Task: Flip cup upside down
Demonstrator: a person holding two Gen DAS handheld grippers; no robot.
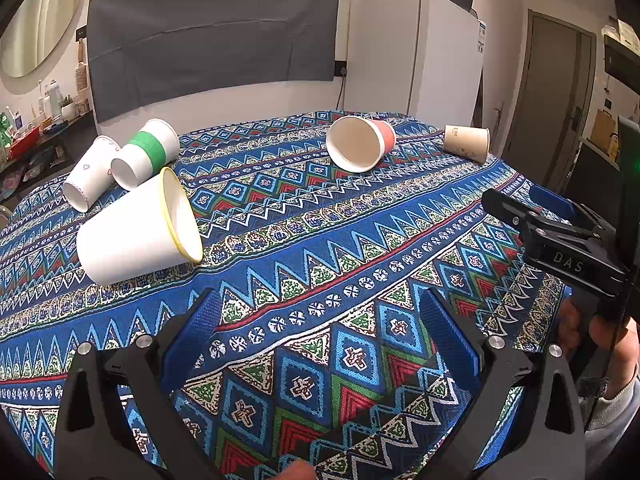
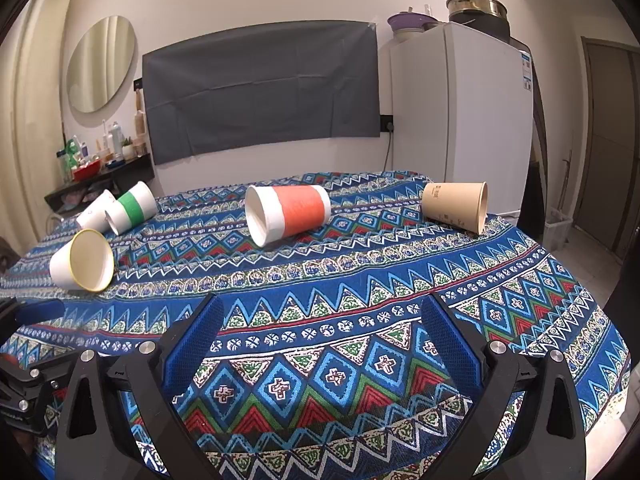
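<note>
Several paper cups lie on their sides on the patterned blue tablecloth (image 1: 320, 264). A white cup with a yellow rim (image 1: 136, 228) (image 2: 82, 262) lies nearest, at the left. Behind it lie a green-banded cup (image 1: 146, 154) (image 2: 130, 208) and a white cup with hearts (image 1: 90, 174) (image 2: 96, 210). An orange-banded cup (image 1: 358, 142) (image 2: 288, 212) lies mid-table, a tan cup (image 1: 468, 142) (image 2: 456, 206) at the far right. My left gripper (image 1: 320, 308) is open and empty above the cloth. My right gripper (image 2: 320, 314) is open and empty; it also shows in the left wrist view (image 1: 560, 232).
A white fridge (image 2: 460, 120) with pots on top stands behind the table at the right. A grey cloth (image 2: 260, 84) hangs on the back wall. A cluttered shelf (image 2: 96, 172) and an oval mirror (image 2: 100, 64) are at the left. A door is at the far right.
</note>
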